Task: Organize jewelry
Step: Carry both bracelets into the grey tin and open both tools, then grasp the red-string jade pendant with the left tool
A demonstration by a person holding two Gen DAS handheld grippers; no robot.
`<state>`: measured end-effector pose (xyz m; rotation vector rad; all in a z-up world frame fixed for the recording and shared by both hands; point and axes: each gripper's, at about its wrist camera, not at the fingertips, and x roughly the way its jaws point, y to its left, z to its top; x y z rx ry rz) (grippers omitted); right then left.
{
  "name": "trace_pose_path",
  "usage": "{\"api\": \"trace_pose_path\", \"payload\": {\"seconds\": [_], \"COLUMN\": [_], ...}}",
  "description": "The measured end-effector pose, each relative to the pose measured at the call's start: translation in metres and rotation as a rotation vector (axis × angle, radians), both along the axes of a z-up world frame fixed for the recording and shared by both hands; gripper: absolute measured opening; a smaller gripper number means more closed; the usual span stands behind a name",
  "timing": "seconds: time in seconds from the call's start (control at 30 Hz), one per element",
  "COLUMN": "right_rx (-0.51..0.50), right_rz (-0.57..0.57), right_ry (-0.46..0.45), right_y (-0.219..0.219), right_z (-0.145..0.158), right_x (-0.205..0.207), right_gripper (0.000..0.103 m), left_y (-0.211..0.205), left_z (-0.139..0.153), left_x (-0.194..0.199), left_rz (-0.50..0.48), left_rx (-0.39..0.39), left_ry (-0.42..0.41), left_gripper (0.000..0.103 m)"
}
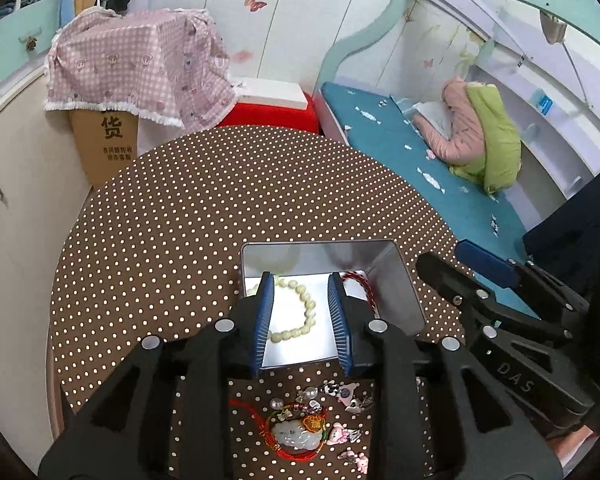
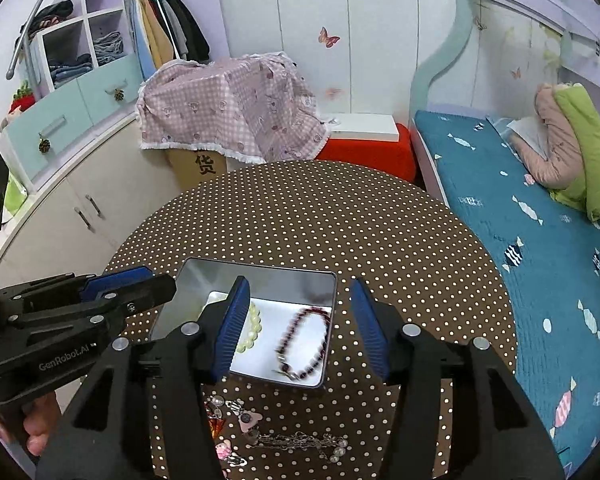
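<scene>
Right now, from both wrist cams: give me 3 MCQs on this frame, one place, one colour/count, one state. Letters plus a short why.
1. Where does the dark red bead bracelet lie?
A. Inside the metal tin
B. On the dotted tablecloth
C. On the bed

2. How many bracelets are in the tin?
A. One
B. Two
C. Four

3. What state is the right tool in?
A. Clamped on the pale bead bracelet
B. Open with nothing held
C. Clamped on the tin's rim

Answers:
1. A: it rests on the tin's floor, beside the right wall.
2. B: only the pale one and the dark red one show in there.
3. B: its blue pads stand apart above the tin, touching nothing.
</scene>
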<state>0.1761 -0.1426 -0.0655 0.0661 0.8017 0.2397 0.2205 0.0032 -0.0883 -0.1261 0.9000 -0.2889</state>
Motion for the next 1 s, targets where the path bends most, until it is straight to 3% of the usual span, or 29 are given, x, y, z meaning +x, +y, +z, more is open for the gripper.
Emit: {"api": "trace_pose_path", "payload": {"seconds": [0.2, 0.57, 0.73, 1.0], "right_rx": [-0.002, -0.005, -0.004, -0.029], "right_rz": [-0.007, -0.005, -0.005, 0.011], "right_ry": [0.011, 0.019, 0.038, 0.157], "right_y": [-0.005, -0.006, -0.009, -0.004], "right_z": [-0.003, -0.004, -0.011, -0.052], "right_x": [-0.003, -0.023, -0.040, -0.057], "right_gripper": [0.050, 0.050, 0.050, 0.050], "left_y": [0.000, 0.011, 0.020, 0.024], "left_z": [-0.003, 0.000, -0.017, -0.068], "left_x": [-0.009, -0.048, -0.070, -0.090], "left_rz": [0.003, 0.017, 0.029, 0.043], "left_rx": [0.016, 0.044, 0.064, 0.055], "left_ry": [0.003, -0.010, 0.048, 0.233], "left_gripper": [0.030, 0.043, 0.045, 0.045]}}
